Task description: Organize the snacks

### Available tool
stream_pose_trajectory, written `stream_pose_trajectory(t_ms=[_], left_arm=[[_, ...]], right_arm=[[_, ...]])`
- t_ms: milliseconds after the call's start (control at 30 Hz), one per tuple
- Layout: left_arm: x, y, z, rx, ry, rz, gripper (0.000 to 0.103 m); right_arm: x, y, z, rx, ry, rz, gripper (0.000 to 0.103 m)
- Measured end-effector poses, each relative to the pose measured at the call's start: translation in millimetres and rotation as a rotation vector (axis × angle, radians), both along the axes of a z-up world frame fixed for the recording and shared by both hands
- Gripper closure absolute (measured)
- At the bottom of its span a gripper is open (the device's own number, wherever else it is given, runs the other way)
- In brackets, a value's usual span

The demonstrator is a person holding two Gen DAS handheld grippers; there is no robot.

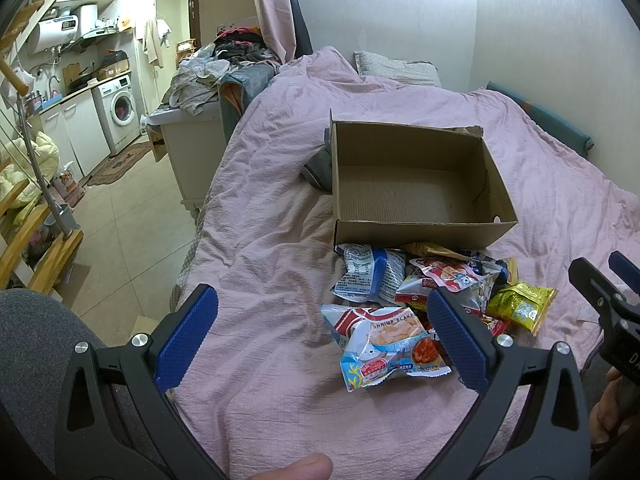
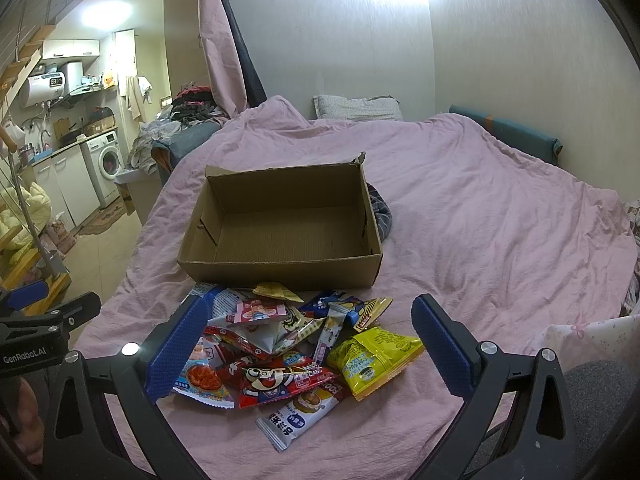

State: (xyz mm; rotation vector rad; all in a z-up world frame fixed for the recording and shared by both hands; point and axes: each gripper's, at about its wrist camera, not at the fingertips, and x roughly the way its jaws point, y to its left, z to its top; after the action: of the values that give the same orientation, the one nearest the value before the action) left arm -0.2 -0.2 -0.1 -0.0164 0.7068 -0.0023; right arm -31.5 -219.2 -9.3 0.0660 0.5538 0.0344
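Note:
An empty brown cardboard box (image 1: 416, 196) (image 2: 288, 236) sits on the pink bedspread. In front of it lies a heap of snack packets: a shrimp flakes bag (image 1: 384, 344), a blue-white bag (image 1: 368, 276), a yellow bag (image 1: 520, 306) (image 2: 372, 360), a red cartoon bag (image 2: 280, 380) and a white sachet (image 2: 296, 416). My left gripper (image 1: 320, 308) hangs open above the bedspread, its right finger over the heap's edge. My right gripper (image 2: 308, 320) is open too, straddling the heap from above, nothing pressed by its pads. The right gripper also shows at the left wrist view's right edge (image 1: 604, 292).
A grey striped cloth (image 2: 380, 212) lies behind the box. The pink bedspread (image 1: 280, 200) runs to a pillow (image 2: 356, 108) and a teal cushion (image 2: 508, 136) by the wall. Left of the bed are a cabinet piled with clothes (image 1: 200, 80), tiled floor, a washing machine (image 1: 120, 108).

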Motion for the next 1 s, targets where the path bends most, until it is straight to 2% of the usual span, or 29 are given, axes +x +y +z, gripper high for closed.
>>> stream_pose_trajectory(t_ms=[1000], left_arm=[[1.4,-2.9,-0.3,0.003,-0.003,0.000,0.000]], right_arm=[[-1.0,2.1,0.5,0.004,-0.006,0.010,0.000]])
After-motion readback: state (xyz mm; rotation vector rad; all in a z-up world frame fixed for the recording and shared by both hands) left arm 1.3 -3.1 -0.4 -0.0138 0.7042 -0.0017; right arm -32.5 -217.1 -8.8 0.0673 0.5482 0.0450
